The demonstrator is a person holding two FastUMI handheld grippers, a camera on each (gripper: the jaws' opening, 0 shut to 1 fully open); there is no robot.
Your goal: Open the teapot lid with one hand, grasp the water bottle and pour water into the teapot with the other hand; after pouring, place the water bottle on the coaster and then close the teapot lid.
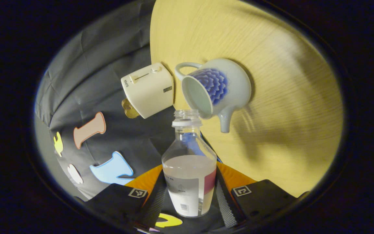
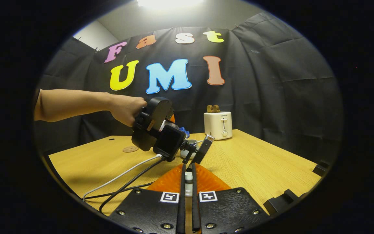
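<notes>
Wood table (image 1: 287,97) in booth. Left gripper (image 1: 190,191) clamps bottle (image 1: 189,182), tipped; bottle's long axis runs straight ahead, mouth just short of open teapot (image 1: 218,87) rim. Right gripper (image 2: 188,185) nearly closed, pinching something small, prob lid.

The teapot (image 1: 219,87) is pale white-blue, with a deep blue scale-like flower pattern on its side and a pale greenish inside. The water bottle (image 1: 189,169) is clear, with a white neck ring and a label in white, grey and pink. The toaster (image 1: 148,90) is cream; the toast (image 1: 129,109) in it is golden brown. The counter (image 1: 287,97) is light yellow wood grain. The coaster (image 2: 130,149) is tan brown.
</notes>
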